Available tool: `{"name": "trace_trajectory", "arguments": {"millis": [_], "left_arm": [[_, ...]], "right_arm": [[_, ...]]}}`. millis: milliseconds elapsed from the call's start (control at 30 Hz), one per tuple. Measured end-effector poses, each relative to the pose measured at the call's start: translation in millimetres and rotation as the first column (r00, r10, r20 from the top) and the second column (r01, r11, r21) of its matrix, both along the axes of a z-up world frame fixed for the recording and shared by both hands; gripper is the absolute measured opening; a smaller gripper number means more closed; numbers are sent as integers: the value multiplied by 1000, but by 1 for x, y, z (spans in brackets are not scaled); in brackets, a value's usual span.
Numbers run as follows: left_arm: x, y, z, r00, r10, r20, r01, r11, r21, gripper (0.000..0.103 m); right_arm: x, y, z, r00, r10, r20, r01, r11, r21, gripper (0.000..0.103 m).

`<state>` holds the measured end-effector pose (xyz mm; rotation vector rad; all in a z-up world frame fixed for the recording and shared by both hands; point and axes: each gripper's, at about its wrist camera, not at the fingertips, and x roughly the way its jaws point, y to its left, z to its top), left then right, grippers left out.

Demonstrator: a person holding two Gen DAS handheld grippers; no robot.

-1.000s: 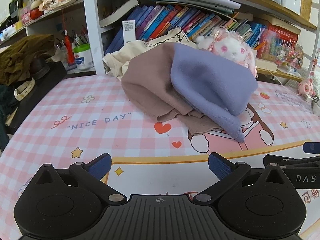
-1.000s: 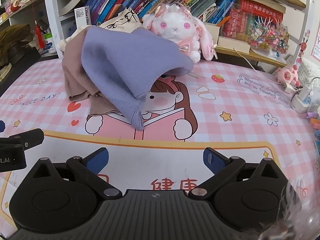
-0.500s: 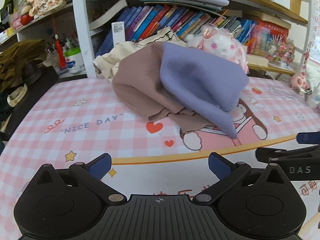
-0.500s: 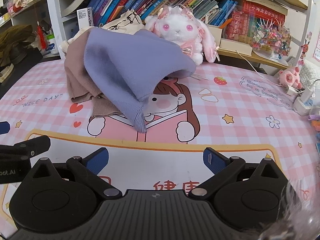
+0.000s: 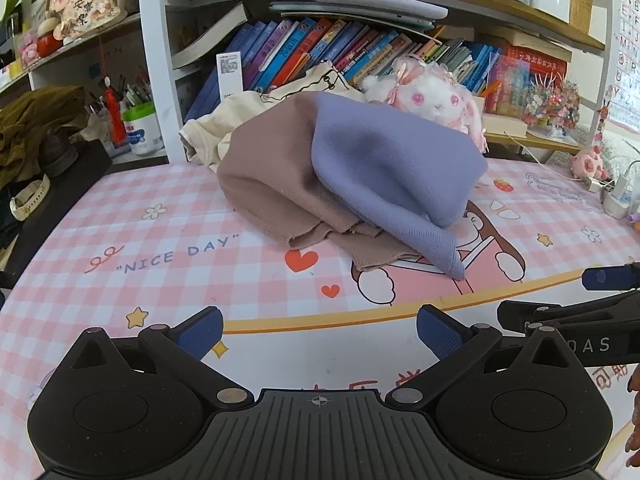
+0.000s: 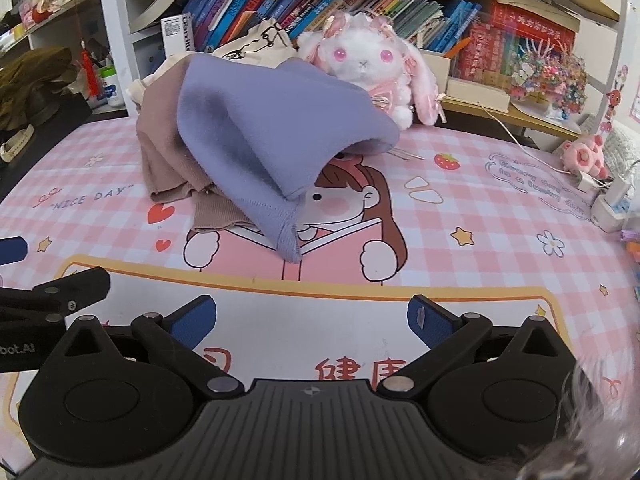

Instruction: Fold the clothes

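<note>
Black plastic left gripper (image 5: 318, 330) with blue pads sits low at the near edge of the pink checked cartoon desk mat (image 5: 168, 240), jaws spread wide, nothing between them. Right gripper (image 6: 312, 322) same: wide open, empty, hovering just beside the left one over the mat's white near panel.

Clothes pile lies straight ahead of both, toward the mat's far edge, well apart from either. Top layer is a lavender knit garment (image 5: 392, 168), draped over a mauve-brown knit garment (image 5: 276, 184); a cream fabric piece (image 5: 208, 136) is behind, against the shelf. Lavender piece runs long from the far edge down to a ribbed tip (image 6: 288, 240) pointing at the grippers. That tip sits almost dead centre in the right view, right of centre in the left view, so the right gripper is likely nearer; the brown hem is the left's closer target.

Left view shows more of the brown garment's spread and the cream piece. Right view shows the lavender's open underside fold and the white plush rabbit (image 6: 368, 64) behind the pile.
</note>
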<state>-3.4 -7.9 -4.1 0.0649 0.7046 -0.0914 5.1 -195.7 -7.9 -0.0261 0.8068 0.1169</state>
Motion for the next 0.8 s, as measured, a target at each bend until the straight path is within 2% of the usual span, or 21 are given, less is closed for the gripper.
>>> {"name": "trace_trajectory", "arguments": {"millis": [233, 433, 667, 800], "left_arm": [[-2, 0, 4, 999, 5, 32, -7, 999, 49, 103], [2, 15, 9, 998, 57, 34, -57, 998, -5, 103], [1, 18, 4, 1000, 15, 11, -15, 1000, -16, 103], [0, 18, 3, 1000, -9, 24, 9, 1000, 2, 103]], "right_arm": [[-7, 1, 1, 1000, 5, 15, -5, 1000, 18, 103], [-12, 3, 4, 999, 1, 35, -3, 999, 44, 103], [-12, 11, 0, 1000, -10, 19, 10, 1000, 19, 103], [-12, 16, -3, 1000, -8, 4, 8, 1000, 13, 103]]}}
